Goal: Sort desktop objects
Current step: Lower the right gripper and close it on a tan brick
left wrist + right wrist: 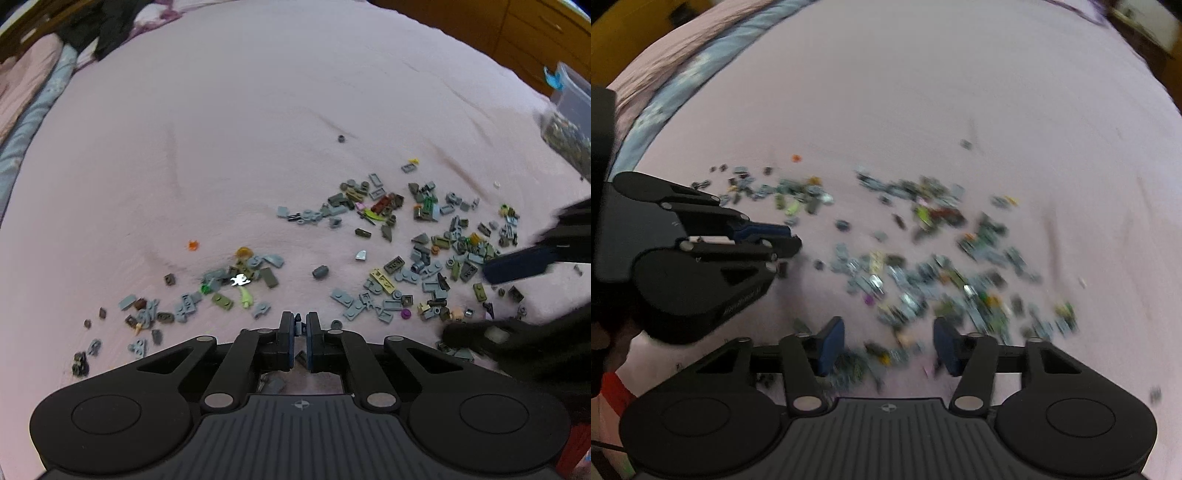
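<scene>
Several small toy bricks (424,266), mostly grey and olive, lie scattered over a pink bed sheet (240,147). My left gripper (299,325) hangs near the front of the scatter, shut on a tiny dark piece (297,320) pinched at its tips. Seen from the right wrist, the left gripper (792,240) sits at the left, fingers together. My right gripper (890,347) is open over the dense right part of the brick pile (923,288), which is blurred by motion; nothing is pressed between its blue pads (831,347). The left wrist view has the right gripper (498,301) at its right edge.
A clear plastic box (569,110) with bricks inside stands at the far right edge of the bed. Wooden furniture (535,37) lies behind it. Folded blue and pink bedding (33,122) runs along the left side. A single dark stud (341,139) sits apart, farther out.
</scene>
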`<action>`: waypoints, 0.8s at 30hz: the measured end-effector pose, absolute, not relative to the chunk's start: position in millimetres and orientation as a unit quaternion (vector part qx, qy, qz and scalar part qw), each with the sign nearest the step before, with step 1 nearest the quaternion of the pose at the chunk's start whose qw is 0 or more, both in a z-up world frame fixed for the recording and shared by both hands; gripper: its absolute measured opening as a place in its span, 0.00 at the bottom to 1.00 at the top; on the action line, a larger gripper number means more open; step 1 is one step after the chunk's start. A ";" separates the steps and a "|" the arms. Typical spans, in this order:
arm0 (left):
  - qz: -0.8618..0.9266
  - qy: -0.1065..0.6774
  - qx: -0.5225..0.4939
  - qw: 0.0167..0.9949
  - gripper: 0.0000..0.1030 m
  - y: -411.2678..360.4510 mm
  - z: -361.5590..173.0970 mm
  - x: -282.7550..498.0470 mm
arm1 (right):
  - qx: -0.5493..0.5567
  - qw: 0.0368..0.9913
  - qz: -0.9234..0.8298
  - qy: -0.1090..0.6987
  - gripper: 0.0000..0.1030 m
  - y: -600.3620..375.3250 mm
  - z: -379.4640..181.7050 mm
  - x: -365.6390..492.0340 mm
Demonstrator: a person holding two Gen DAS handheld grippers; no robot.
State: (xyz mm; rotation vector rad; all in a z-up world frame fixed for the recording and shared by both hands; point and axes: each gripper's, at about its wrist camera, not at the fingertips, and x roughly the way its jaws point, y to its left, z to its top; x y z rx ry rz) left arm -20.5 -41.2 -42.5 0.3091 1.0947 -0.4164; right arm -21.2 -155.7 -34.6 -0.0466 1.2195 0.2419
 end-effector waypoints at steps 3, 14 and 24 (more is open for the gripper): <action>-0.196 0.514 0.141 0.823 0.08 -38.2 -37.7 -21.1 | -0.031 0.814 0.123 0.566 0.39 -146.5 -44.3 -0.6; -0.188 0.518 0.117 0.826 0.08 -29.8 -35.8 -18.2 | -0.059 0.806 0.128 0.575 0.38 -133.8 -76.5 30.8; -0.186 0.514 0.112 0.830 0.08 -25.9 -33.2 -16.6 | -0.064 0.809 0.132 0.570 0.12 -128.5 -68.6 23.3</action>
